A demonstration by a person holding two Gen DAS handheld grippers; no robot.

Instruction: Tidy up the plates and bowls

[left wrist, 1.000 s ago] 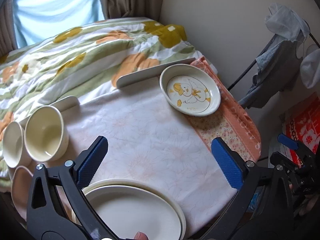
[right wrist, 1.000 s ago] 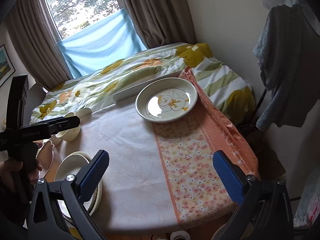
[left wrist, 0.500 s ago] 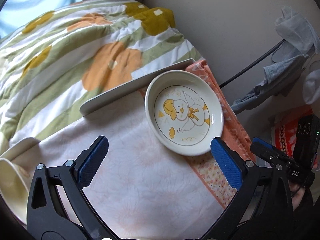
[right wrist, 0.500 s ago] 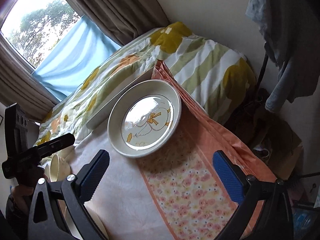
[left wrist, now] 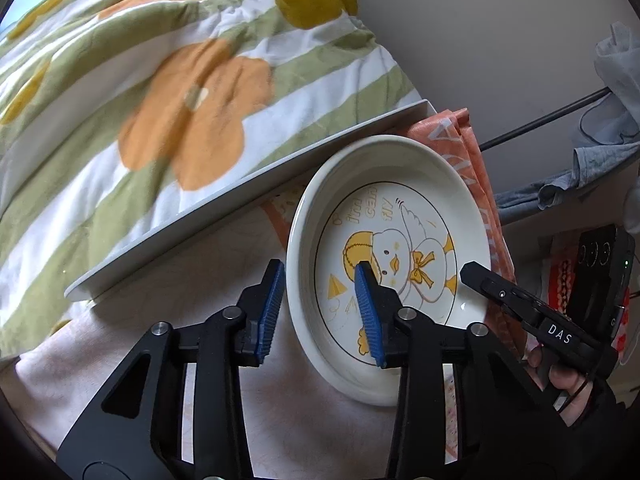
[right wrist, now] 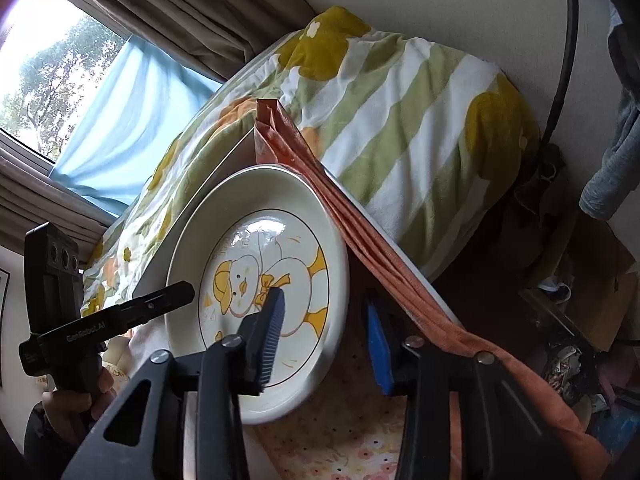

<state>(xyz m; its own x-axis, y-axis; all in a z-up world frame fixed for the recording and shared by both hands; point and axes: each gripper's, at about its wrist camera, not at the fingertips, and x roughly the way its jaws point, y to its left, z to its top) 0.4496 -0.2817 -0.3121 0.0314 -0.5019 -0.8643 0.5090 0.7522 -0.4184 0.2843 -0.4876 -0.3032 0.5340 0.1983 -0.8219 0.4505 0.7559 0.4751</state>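
1. The duck plate (left wrist: pixel 404 248) is a shallow cream dish with a raised rim, a thin dark ring round its well, and a printed yellow-capped duckling with a yellow bow and small lettering above it. In the right wrist view the plate (right wrist: pixel 256 264) shows a bright glare patch across the upper well, which washes out the lettering there.
2. It sits at the far corner of the table, partly on the pale floral tablecloth (left wrist: pixel 312 420) and partly on the orange runner (right wrist: pixel 360 432), close to the flat white board (left wrist: pixel 240 196) at the table's back edge.
3. The left gripper (left wrist: pixel 320 312) is partly closed, straddling the plate's near-left rim: one blue pad outside the wall, the other inside over the duck's cap. Whether the pads actually press the rim cannot be told.
4. The right gripper (right wrist: pixel 328 336) is likewise narrowed across the opposite rim, one pad inside the well and one outside over the runner; contact is also unclear.
5. Each view catches the other tool at its edge, held in a hand (left wrist: pixel 568 380) that is mostly cut off.
6. The plate's near rim is hidden behind the gripper bodies in both views.
7. Beyond the table lies a green-striped flowered quilt (right wrist: pixel 400 128); the curtained window (right wrist: pixel 120 92) is overexposed.
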